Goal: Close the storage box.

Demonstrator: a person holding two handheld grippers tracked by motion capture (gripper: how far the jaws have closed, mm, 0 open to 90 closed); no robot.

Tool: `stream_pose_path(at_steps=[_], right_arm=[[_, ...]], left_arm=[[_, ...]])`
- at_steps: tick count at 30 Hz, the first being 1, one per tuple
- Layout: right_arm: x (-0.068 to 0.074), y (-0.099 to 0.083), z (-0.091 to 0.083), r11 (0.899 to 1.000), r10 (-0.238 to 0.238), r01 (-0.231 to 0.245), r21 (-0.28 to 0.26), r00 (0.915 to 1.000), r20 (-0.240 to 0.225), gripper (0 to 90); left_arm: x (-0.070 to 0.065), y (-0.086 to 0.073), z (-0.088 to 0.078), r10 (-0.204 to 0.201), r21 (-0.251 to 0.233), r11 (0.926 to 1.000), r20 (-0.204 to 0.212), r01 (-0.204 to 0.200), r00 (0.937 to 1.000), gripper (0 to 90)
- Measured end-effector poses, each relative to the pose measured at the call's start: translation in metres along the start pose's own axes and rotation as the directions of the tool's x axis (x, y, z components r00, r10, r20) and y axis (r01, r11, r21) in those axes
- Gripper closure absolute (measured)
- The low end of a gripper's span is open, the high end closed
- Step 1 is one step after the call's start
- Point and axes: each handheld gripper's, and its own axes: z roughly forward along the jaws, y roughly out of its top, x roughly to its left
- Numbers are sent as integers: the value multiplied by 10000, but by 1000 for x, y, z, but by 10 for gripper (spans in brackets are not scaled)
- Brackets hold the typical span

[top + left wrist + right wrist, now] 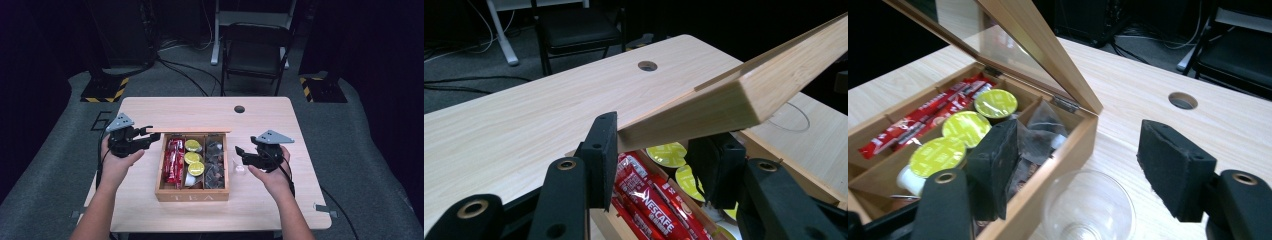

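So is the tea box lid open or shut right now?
Open. The lid is raised on its hinges, the left gripper clamping its edge; the compartments show beneath.

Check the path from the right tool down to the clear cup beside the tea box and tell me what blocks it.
Nothing visible blocks it. The right tool is open, with the clear cup directly below, between its two pads. The tea box wall stands close beside the cup, next to one pad. The left tool grips the raised lid.

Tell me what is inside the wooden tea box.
The box holds red coffee sticks, yellow-lidded pods and dark tea bags. Anything beneath them is covered.
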Motion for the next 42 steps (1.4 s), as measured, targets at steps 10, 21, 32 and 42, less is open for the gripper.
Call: stream_pose_path(at_steps=[10,21,32,42], right_arm=[[-21,-30,14,9983,406,-428,406,9977,535,208],[-14,-42,28,9979,-2,-17,654,9996,296,137],[9,-39,33,9967,-620,632,515,9978,-254,193],[35,-39,38,9907,-1187,1272,480,9814,-1509,311]], left_arm=[[2,2,2,25,-90,10000,33,-25,10000,554],[0,1,1,72,-54,10000,-44,-72,10000,555],[0,1,1,83,-41,10000,-100,-83,9999,555],[0,2,3,-39,-179,9998,-154,36,9999,555]])
